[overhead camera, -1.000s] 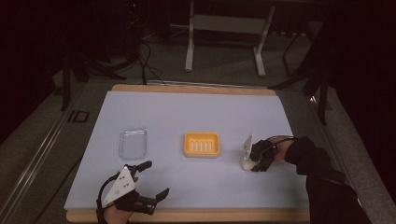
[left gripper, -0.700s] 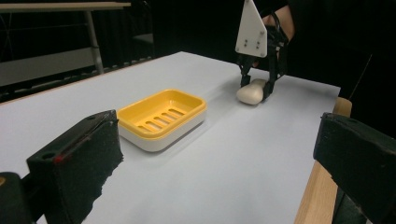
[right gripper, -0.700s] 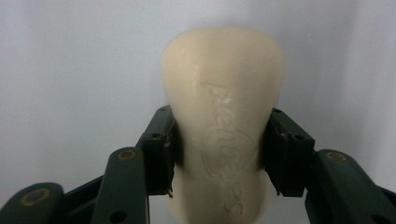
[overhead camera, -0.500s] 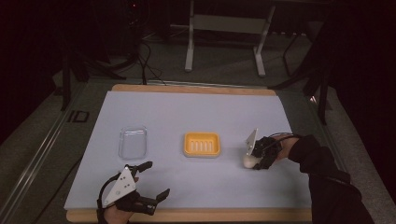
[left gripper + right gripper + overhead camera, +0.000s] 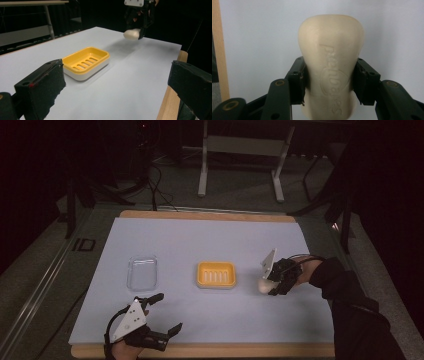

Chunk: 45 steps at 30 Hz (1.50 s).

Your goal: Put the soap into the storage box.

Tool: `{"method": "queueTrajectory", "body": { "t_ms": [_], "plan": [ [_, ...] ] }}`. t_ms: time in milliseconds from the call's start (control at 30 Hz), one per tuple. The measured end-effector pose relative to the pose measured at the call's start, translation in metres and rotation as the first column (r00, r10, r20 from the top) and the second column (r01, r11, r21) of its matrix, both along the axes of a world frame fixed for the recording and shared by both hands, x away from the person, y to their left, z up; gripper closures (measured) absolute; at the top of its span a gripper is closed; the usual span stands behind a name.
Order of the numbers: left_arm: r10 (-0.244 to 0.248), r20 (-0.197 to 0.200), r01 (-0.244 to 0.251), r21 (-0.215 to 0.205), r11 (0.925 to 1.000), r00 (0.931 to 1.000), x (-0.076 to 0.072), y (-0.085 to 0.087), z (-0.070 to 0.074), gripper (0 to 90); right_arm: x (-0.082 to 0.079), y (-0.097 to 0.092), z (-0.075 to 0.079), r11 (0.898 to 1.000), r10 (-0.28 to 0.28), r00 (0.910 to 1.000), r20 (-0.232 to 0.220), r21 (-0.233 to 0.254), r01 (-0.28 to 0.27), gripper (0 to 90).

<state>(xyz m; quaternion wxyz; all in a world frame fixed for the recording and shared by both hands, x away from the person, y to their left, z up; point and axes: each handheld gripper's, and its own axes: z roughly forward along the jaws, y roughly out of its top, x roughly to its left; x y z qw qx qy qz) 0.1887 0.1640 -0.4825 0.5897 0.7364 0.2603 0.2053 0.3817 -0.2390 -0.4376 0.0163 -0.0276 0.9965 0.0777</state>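
From the high view I see my right gripper (image 5: 267, 286) clamped on a pale bar of soap (image 5: 262, 285), just right of the yellow soap dish (image 5: 216, 274) on the desk (image 5: 200, 240). My left gripper (image 5: 162, 316) spreads wide near the desk's front edge, a clear lid (image 5: 142, 272) beyond it. In the left gripper view the dish sits ahead between my parted jaws, the soap held farther off above the desk. In the right gripper view both jaws squeeze the soap's sides.
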Motion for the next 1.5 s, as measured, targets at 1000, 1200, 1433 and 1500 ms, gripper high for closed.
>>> {"method": "queueTrajectory", "body": {
  "t_ms": [1000,1200,1433,1500],
  "plan": [
    [-0.002,0.003,0.002,-0.005,1.0000,1.0000,-0.001,0.001,0.000,1.2,0.017,0.044,0.056,1.000,-0.011,0.9976,0.068,0.020,0.010,50.0],
    [0.003,0.004,-0.003,0.001,1.0000,1.0000,-0.001,0.001,0.000,1.2,0.023,0.056,0.059,1.000,-0.001,0.9973,0.073,0.019,0.000,50.0],
    [-0.003,0.003,0.003,-0.003,1.0000,1.0000,-0.001,0.001,0.000,1.2,0.028,0.072,0.062,1.000,-0.002,0.9962,0.087,0.029,0.000,50.0],
    [-0.003,0.003,0.003,-0.003,1.0000,1.0000,-0.001,0.001,0.000,1.2,0.029,0.076,0.061,1.000,-0.001,0.9959,0.091,0.024,-0.001,50.0]
  ]
}}
